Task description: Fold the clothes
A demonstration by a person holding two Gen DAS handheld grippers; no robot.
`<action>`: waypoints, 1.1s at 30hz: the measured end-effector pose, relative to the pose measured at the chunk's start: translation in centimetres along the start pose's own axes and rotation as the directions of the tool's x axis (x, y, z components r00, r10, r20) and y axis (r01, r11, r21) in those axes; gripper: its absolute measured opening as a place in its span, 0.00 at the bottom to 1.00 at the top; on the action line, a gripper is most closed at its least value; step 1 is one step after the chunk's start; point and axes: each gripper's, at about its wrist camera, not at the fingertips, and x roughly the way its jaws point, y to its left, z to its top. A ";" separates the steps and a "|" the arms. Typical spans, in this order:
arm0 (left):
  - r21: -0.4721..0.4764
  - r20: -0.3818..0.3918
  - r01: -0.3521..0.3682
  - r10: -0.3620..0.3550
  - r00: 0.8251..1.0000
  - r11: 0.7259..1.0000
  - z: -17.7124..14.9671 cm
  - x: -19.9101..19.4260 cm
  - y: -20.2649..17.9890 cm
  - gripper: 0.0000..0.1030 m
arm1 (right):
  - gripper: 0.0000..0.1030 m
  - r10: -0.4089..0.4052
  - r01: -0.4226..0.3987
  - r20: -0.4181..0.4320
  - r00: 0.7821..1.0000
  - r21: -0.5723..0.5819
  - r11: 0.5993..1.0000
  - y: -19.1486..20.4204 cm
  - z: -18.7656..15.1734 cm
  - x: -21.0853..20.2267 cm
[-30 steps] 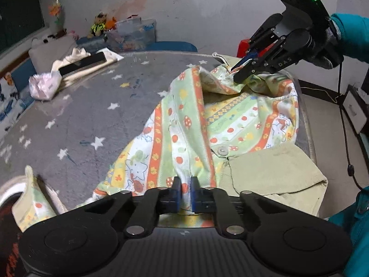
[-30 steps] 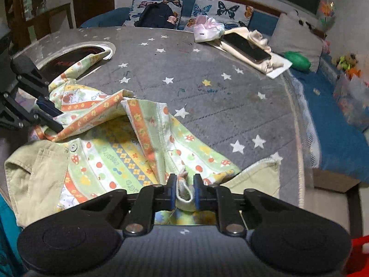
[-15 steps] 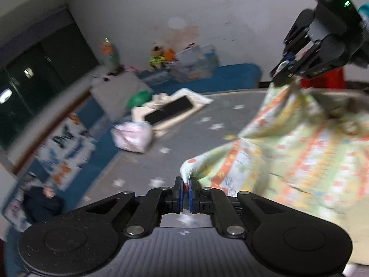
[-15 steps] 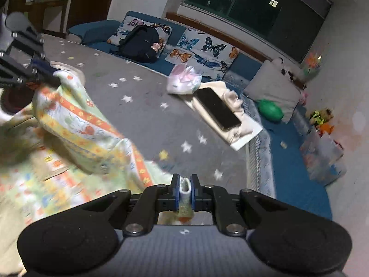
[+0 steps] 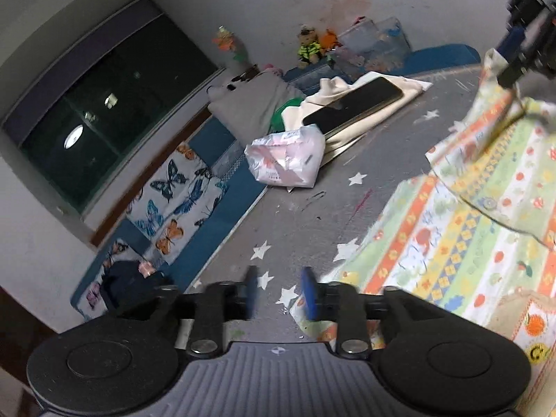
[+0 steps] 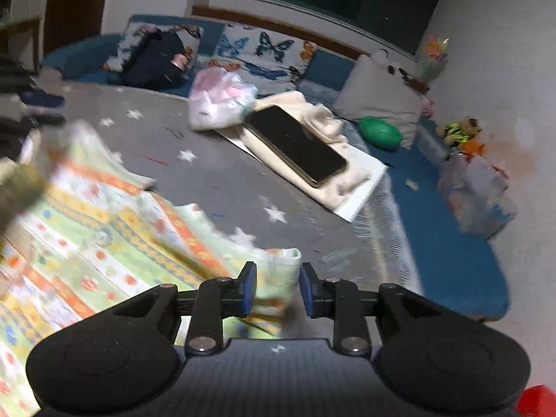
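Observation:
A child's garment point(image 5: 462, 229) with green, orange and yellow printed stripes lies spread on the grey star-patterned table point(image 5: 305, 215). My left gripper point(image 5: 279, 294) is open, with the garment's near corner just to its right. My right gripper point(image 6: 277, 288) is open, and a garment corner point(image 6: 278, 274) lies loose between its fingers. In the left wrist view the right gripper point(image 5: 514, 52) shows at top right, at the garment's far corner. In the right wrist view the garment point(image 6: 87, 229) fills the lower left, blurred.
A black phone point(image 6: 295, 142) lies on cream cloth point(image 6: 333, 173) at the table's far side, beside a pink plastic bag point(image 6: 219, 97). A blue bench with butterfly cushions point(image 6: 267, 52), a grey pillow point(image 6: 378, 97) and toys point(image 6: 458, 132) runs behind the table.
Both grippers swung the garment up and across, then opened and let go of its corners. The garment now lies spread flat on the table.

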 end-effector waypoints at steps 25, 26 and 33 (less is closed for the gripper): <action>-0.108 -0.019 0.489 -0.494 0.869 0.865 -2.3 -6.1 -4.2 0.38 | 0.24 0.261 -0.250 -0.038 0.965 0.174 0.952 3.4 3.0 6.5; -0.111 -0.021 0.485 -0.490 0.872 0.868 -2.4 -6.3 -4.1 0.38 | 0.24 0.251 -0.242 -0.032 0.967 0.177 0.954 3.5 3.3 6.9; -0.195 -0.021 0.417 -0.429 0.903 0.888 -3.9 -7.6 -1.5 0.39 | 0.25 0.221 -0.218 0.004 0.975 0.171 0.961 4.4 4.2 6.3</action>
